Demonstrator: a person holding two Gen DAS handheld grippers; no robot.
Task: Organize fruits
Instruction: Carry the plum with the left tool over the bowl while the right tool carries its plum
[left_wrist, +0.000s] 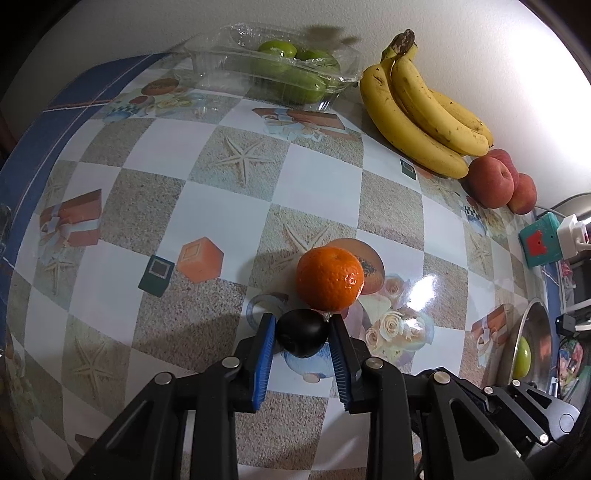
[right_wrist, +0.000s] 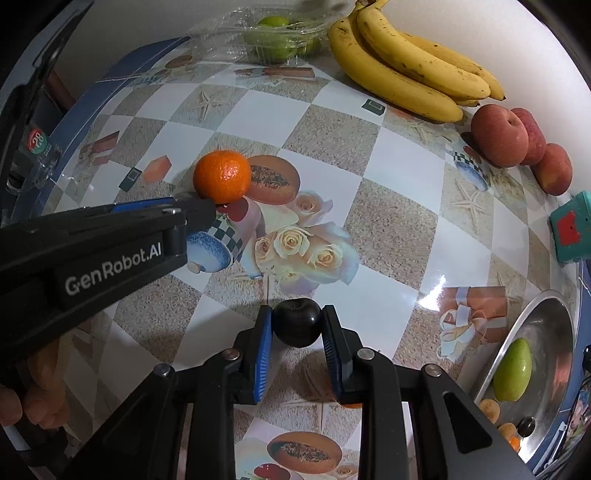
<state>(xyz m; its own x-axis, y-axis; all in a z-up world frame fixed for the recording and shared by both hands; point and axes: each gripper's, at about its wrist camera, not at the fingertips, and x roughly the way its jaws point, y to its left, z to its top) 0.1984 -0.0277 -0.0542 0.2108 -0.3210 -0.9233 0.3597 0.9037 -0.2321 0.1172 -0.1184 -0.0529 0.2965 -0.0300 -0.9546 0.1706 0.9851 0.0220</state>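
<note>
Black jointed arms with blue ribbed pads fill the bottom of both wrist views. Clamped between the pads of the left gripper (left_wrist: 303, 338) is a small, smooth, dark plum (left_wrist: 302, 333), sitting low over the glossy tablecloth (left_wrist: 155, 155); its underside is hidden. The right gripper (right_wrist: 296, 326) is likewise closed on a second dark plum (right_wrist: 295, 322), whose stem dimple faces up. Whether either plum rests on the cloth or hangs just clear of it cannot be told.

Just beyond the left gripper's plum, touching or nearly so, sits a dimpled orange tangerine (left_wrist: 330, 278) on the cloth. From the right wrist view the left gripper's body crosses in from the left and covers most of its plum.

Checks, starfish and roses are printed on the shiny cloth. Along the far wall lie a bunch of yellow, brown-flecked bananas (left_wrist: 421, 110), then three reddish peaches (left_wrist: 491, 182) packed together. A crinkled clear plastic box (left_wrist: 273, 70) holds green fruit, blurred by the film. At the right edge a metal bowl (right_wrist: 554, 314), partly cut off, holds a green pear (right_wrist: 513, 371) and a few small fruits too cropped to name.
</note>
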